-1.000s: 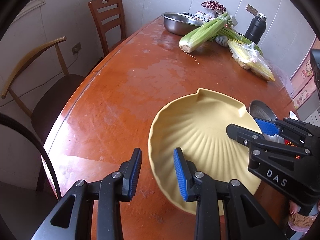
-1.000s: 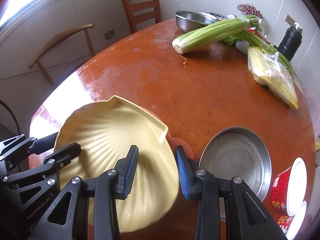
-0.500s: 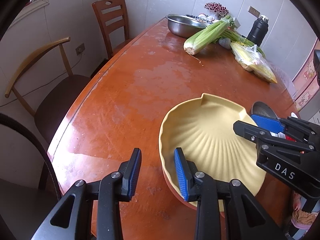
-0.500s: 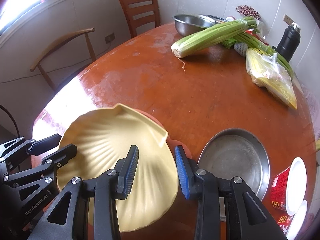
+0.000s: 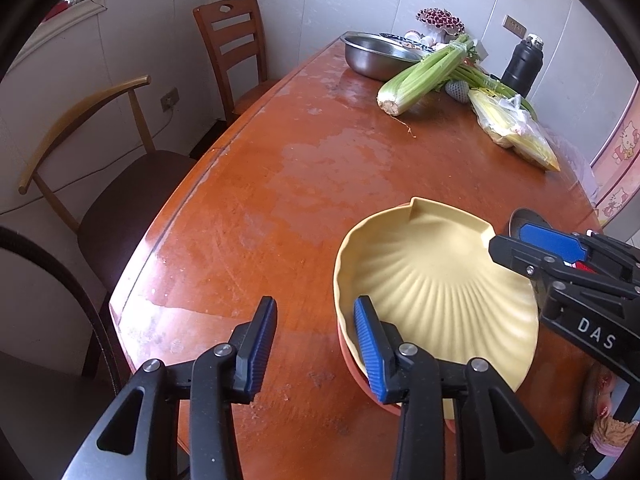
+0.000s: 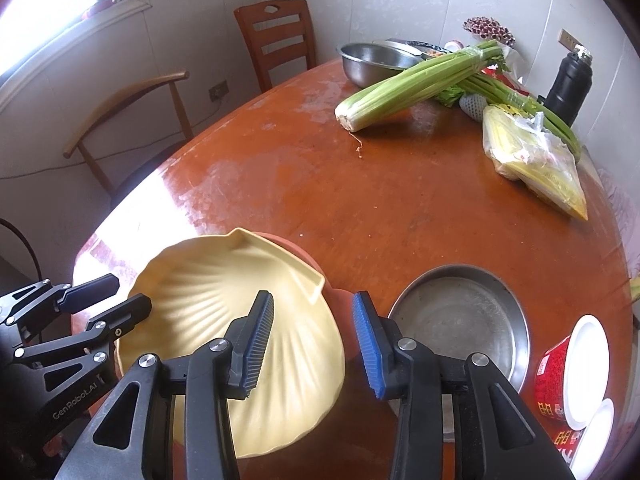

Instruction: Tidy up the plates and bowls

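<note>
A yellow shell-shaped plate (image 5: pixel 440 292) (image 6: pixel 200 292) lies on top of an orange dish (image 5: pixel 348 360) (image 6: pixel 340 300) at the near edge of the wooden table (image 5: pixel 300 200). My left gripper (image 5: pixel 314 344) straddles the plate's left rim; its jaws are opening and the pads stand off the rim. My right gripper (image 6: pixel 314 340) straddles the right rim the same way, jaws opening, pads not pressing. Each gripper also shows at the edge of the other's view.
A shallow steel pan (image 6: pixel 460 320) sits just right of the plate, with red noodle cups (image 6: pixel 568 368) beyond it. At the far end lie a steel bowl (image 5: pixel 376 56), celery (image 5: pixel 424 72), a yellow bag (image 5: pixel 516 132) and a black flask (image 5: pixel 524 64). Two chairs (image 5: pixel 236 52) stand along the left side.
The yellow plate came down from a tilted hold and now rests on the orange dish. Both grippers' jaws have widened off its rim.
</note>
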Tool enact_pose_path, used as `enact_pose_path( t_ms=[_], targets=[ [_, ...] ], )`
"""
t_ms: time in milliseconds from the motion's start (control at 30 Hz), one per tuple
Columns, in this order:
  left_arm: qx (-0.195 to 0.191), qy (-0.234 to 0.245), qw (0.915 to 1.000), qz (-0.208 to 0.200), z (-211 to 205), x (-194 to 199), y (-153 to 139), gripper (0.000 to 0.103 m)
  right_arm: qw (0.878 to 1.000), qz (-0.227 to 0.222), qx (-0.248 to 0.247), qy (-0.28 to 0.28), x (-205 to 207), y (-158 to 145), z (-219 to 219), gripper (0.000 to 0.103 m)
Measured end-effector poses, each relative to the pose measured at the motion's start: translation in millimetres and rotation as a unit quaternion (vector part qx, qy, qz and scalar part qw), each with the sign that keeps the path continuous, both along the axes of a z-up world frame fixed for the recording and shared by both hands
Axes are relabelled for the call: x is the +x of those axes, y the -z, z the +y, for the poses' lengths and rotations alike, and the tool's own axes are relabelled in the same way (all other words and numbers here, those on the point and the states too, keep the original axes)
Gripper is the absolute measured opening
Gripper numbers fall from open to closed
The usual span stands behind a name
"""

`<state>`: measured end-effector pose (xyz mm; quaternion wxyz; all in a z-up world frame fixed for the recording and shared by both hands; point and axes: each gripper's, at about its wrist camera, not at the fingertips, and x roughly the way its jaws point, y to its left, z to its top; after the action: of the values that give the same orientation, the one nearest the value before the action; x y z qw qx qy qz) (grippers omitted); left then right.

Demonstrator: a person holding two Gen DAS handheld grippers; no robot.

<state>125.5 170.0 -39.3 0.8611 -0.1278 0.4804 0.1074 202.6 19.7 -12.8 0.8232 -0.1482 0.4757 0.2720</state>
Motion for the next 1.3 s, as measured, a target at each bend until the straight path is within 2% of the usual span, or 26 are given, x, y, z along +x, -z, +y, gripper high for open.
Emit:
enact_pose_path(
  t_ms=[200, 333, 867, 1000, 1300],
  targets=[
    [0.004, -0.007, 0.9999, -0.007, 2, -3, -6, 0.043, 1.000, -0.001, 0.009, 0.001, -2, -6, -4, 0.045],
    [0.008, -0.011, 0.9998, -0.015, 2, -6, -13, 0.052, 1.000, -0.003, 0.019, 0.004, -3, -12, -8, 0.047],
    [0.023, 0.001, 0.9991, -0.035, -22, -8, -35, 0.053, 0.998, -0.020, 0.050, 0.019, -18, -37, -35, 0.049],
    [0.028, 0.007, 0.9987, -0.042, -31, -10, -42, 0.055, 0.997, -0.028, 0.065, 0.025, -22, -47, -46, 0.054],
    [0.042, 0.026, 0.9969, -0.062, -56, -8, -63, 0.060, 0.993, -0.048, 0.092, 0.051, -27, -72, -84, 0.056]
  ],
)
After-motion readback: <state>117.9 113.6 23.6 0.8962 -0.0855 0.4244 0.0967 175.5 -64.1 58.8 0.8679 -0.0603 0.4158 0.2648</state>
